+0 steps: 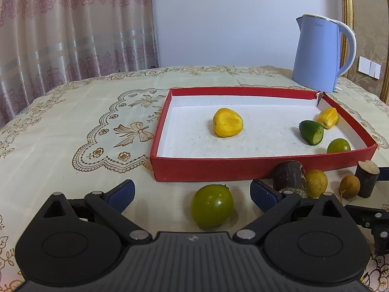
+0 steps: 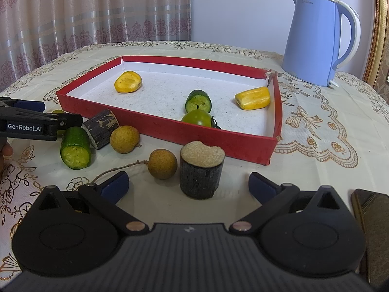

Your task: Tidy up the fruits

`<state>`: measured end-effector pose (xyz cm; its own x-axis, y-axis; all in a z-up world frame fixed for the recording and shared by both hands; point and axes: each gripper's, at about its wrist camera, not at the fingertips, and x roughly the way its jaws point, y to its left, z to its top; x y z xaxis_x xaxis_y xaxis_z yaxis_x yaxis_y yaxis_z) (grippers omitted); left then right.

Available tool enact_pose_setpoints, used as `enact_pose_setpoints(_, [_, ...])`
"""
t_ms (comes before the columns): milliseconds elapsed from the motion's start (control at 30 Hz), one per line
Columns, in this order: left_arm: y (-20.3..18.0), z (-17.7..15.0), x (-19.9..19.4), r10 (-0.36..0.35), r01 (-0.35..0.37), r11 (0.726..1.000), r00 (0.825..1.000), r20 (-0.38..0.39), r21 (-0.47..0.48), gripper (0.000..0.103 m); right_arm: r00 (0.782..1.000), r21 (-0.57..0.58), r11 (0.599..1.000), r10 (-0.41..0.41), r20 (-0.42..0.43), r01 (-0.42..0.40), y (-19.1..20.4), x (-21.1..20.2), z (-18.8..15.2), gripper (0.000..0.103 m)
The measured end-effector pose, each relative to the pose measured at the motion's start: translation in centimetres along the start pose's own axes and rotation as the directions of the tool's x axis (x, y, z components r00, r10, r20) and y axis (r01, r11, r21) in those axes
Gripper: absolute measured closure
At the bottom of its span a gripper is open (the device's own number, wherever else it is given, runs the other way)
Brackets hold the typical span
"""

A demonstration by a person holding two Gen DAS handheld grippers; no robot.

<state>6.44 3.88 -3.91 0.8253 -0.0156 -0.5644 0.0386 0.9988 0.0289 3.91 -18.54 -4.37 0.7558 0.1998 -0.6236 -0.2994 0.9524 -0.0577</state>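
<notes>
My left gripper is open, and a green tomato lies on the cloth between its blue pads, touching neither. Just beyond is the red tray, holding two yellow fruit pieces, a cucumber piece and another green tomato. My right gripper is open too. An upright sugarcane piece stands between its fingers, clear of both pads. A longan on a stem sits just left of it.
In front of the tray wall lie a second longan, a cucumber piece and a lying sugarcane piece. A blue kettle stands behind the tray's right corner. A phone lies at the right edge.
</notes>
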Motion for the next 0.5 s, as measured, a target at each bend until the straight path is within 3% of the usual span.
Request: enact_pose_setpoints(500, [-0.03, 0.0, -0.12, 0.001, -0.001, 1.0, 1.0, 0.01, 0.002, 0.001, 1.0, 0.001, 1.0, 0.004, -0.001, -0.004, 0.02, -0.02, -0.03, 0.0])
